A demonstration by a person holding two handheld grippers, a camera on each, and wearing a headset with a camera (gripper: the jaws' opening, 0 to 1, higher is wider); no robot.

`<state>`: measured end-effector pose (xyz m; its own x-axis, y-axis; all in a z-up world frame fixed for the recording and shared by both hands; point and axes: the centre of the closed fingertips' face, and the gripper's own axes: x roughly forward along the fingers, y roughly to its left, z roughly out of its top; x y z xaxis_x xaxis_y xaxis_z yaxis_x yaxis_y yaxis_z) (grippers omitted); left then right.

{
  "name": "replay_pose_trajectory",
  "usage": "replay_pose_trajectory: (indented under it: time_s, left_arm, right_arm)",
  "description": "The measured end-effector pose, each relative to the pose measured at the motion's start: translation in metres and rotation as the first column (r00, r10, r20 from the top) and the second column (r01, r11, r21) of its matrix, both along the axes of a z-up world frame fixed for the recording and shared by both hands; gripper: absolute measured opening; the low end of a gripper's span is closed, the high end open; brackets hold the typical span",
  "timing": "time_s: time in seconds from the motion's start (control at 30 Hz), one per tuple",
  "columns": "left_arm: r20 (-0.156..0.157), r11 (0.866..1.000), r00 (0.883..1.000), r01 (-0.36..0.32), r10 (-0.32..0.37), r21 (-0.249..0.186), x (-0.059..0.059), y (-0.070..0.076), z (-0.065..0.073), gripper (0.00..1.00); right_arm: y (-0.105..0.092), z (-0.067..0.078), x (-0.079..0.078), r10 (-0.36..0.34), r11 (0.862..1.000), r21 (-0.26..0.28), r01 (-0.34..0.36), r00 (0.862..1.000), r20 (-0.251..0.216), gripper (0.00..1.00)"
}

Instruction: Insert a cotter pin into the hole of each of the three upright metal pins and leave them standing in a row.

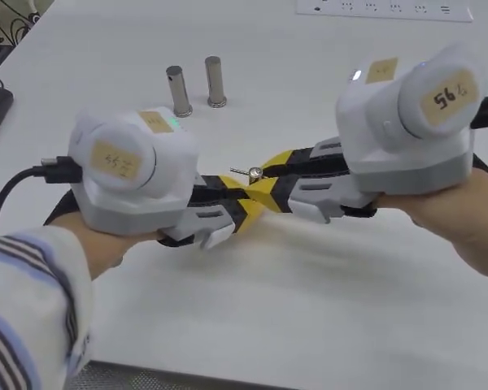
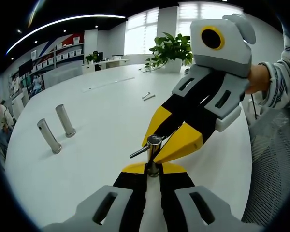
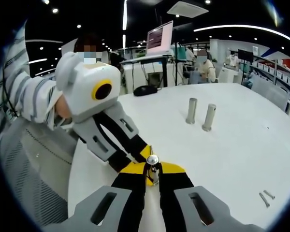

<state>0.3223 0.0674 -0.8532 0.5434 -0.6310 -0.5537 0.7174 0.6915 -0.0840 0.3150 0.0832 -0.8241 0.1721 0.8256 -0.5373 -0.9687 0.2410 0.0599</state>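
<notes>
While the left gripper (image 2: 153,170) pinches a metal pin (image 2: 153,145), the right gripper (image 3: 152,171) clamps that pin's top.

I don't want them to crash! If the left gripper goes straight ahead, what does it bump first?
Probably the right gripper: its yellow jaws sit right at the metal pin clamped in the left gripper, facing it.

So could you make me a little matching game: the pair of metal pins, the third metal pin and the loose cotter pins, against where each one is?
Things:
1. pair of metal pins
2. third metal pin
3. loose cotter pins

Places:
A. lying flat on the table
B. standing upright on the table
C. clamped in the left gripper

Pairs: 1-B, 2-C, 3-A.
</notes>
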Motion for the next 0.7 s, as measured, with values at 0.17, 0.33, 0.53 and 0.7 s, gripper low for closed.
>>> replay_pose_trajectory:
  time_s: [0.17, 0.33, 0.53, 0.7]
  left_arm:
    - [-0.009, 1.000, 1.000, 0.002, -0.002, 0.000, -0.001, 0.004, 0.002, 0.12]
    - [-0.014, 1.000, 1.000, 0.006, -0.006, 0.001, -0.003, 0.012, 0.005, 0.19]
    - [-0.020, 1.000, 1.000, -0.011, 0.011, 0.002, -0.005, 0.025, 0.007, 0.30]
    - [-0.035, 1.000, 0.999, -0.022, 0.021, -0.007, -0.009, 0.037, 0.008, 0.42]
  right_arm:
    - [0.002, 0.002, 0.001, 0.032, 0.999, 0.010, -0.032, 0.999, 0.005, 0.10]
    - [0.003, 0.004, 0.008, 0.058, 0.998, 0.006, -0.058, 0.998, 0.023, 0.10]
    - [0.003, 0.008, 0.024, 0.115, 0.993, 0.008, -0.115, 0.992, 0.052, 0.10]
    - [0.000, 0.012, 0.033, 0.147, 0.989, 0.014, -0.147, 0.988, 0.042, 0.10]
